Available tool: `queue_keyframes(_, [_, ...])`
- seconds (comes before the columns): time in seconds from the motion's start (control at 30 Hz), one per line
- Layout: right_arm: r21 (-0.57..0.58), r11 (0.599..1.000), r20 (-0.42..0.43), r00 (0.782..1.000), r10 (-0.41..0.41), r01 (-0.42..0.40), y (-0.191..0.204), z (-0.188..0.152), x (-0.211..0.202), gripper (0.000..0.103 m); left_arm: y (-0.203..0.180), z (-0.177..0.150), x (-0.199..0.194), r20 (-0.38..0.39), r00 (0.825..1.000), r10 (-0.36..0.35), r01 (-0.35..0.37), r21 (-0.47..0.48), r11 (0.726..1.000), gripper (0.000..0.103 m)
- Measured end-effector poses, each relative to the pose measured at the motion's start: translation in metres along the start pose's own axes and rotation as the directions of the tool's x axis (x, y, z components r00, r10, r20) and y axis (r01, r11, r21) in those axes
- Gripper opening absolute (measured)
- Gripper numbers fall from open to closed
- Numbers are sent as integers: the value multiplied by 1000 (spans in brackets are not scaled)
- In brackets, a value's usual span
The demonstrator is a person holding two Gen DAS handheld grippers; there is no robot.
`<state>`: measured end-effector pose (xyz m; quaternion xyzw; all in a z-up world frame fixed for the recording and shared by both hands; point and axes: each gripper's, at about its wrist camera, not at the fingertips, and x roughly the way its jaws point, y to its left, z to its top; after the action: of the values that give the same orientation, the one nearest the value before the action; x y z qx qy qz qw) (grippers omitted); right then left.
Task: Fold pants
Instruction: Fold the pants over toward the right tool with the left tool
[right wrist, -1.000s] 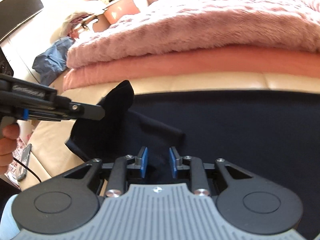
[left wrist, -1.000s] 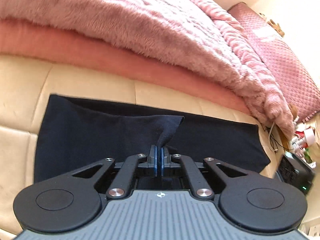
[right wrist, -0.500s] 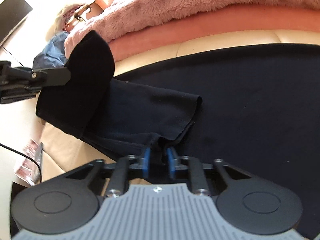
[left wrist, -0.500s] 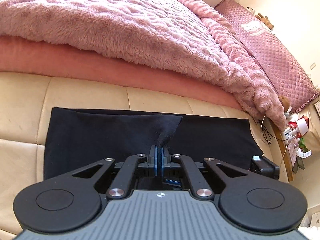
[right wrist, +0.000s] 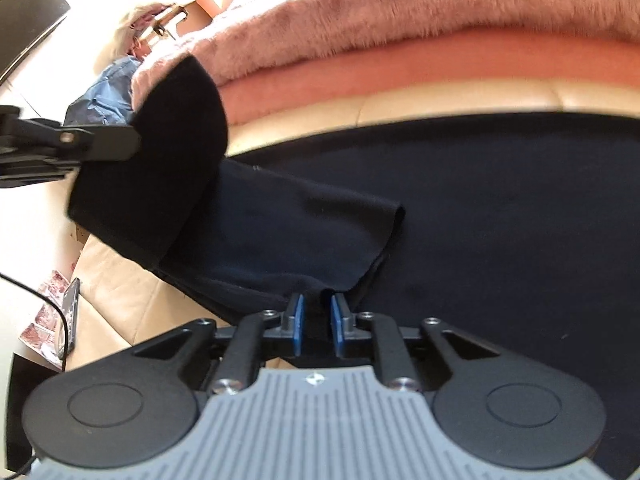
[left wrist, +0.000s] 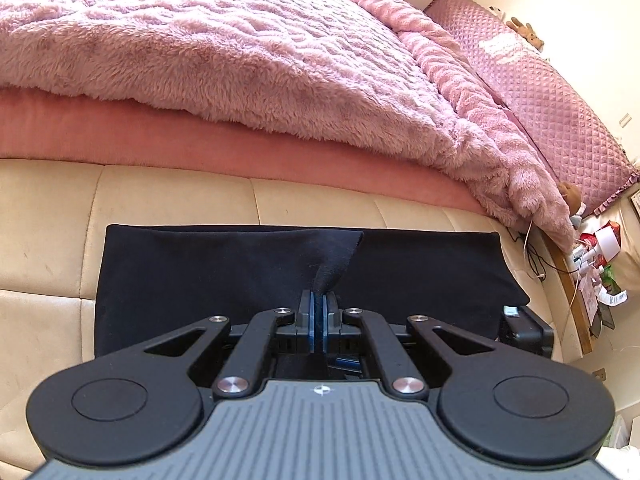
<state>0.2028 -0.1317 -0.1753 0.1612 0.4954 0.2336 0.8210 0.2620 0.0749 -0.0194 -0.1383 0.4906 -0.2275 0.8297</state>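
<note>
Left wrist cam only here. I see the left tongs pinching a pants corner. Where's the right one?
Observer: The right tongs are at the near edge of the pants. Their pads stand apart with dark cloth between them, and I cannot tell if they grip it.
Operator: Is my corner off the sofa?
Observer: Yes. In the right wrist view the left tongs hold it raised, and the cloth hangs down toward the sofa.
Operator: Anything near that end?
Observer: A phone lies just beside the sofa's end, at the lower left of that view.
</note>
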Motion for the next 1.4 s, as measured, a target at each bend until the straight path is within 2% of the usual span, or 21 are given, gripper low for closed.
queue_keyframes(0.03, [21,1000,-1,1000,11,-10,-4,0,2,11,-1,0,0,-2,1000,0,0,6,1000,3])
queue_keyframes(0.07, [37,999,-2,1000,23,-23,-5,0,2,0,-2,1,1,-7,1000,2,-2,15,1000,3])
queue_keyframes(0.13, [44,998,8,999,49,-49,-3,1,-2,0,-4,4,1,-17,1000,4,-3,38,999,3])
queue_keyframes(0.2, [-2,999,26,998,50,-50,3,1,-14,0,-9,8,4,-41,999,15,-12,70,997,3])
queue_keyframes(0.27, [-15,999,-9,999,44,-45,1,-4,-18,0,-16,12,13,-87,996,29,-18,119,993,3])
queue_keyframes(0.37, [24,1000,-74,997,21,-20,-10,-13,1,0,-25,13,40,-168,984,53,-25,167,986,2])
queue_keyframes(0.5, [55,998,-70,997,35,-31,-17,-14,6,0,-34,10,77,-236,970,61,-14,195,981,2])
queue_keyframes(0.73, [24,1000,-83,996,12,-10,-13,-12,9,0,-22,-9,121,-316,947,55,-12,136,991,2])
queue_keyframes(0.8, [24,1000,-82,997,13,-12,-14,-12,9,0,-15,-14,128,-322,946,42,-8,107,994,2])
queue_keyframes(0.87, [31,999,-81,997,19,-16,-19,-13,8,0,-7,-18,131,-314,949,27,-7,66,998,3])
queue_keyframes(0.93, [32,999,-79,997,22,-19,-17,-11,10,0,1,-22,133,-307,951,-26,25,-5,1000,4])
queue_keyframes(1.03, [30,999,-73,997,31,-28,-18,-14,5,0,12,-29,137,-268,956,-119,84,-138,987,6])
queue_keyframes(1.1, [40,998,-73,997,40,-38,-20,-16,0,0,14,-32,139,-241,959,-149,108,-175,979,6])
queue_keyframes(1.13, [41,998,-75,996,41,-38,-22,-16,-3,0,15,-33,139,-231,962,-147,105,-183,978,7])
queue_keyframes(1.23, [7,1000,-61,998,9,-9,-17,-12,-14,15,21,-34,125,-182,970,-159,118,-216,969,7])
queue_keyframes(1.3, [-13,1000,-35,999,-11,11,-17,-8,-26,17,23,-32,105,-118,982,-147,121,-206,971,10])
queue_keyframes(1.4, [8,1000,15,1000,-20,20,-24,2,-35,17,32,-32,82,-42,998,-54,46,-172,984,10])
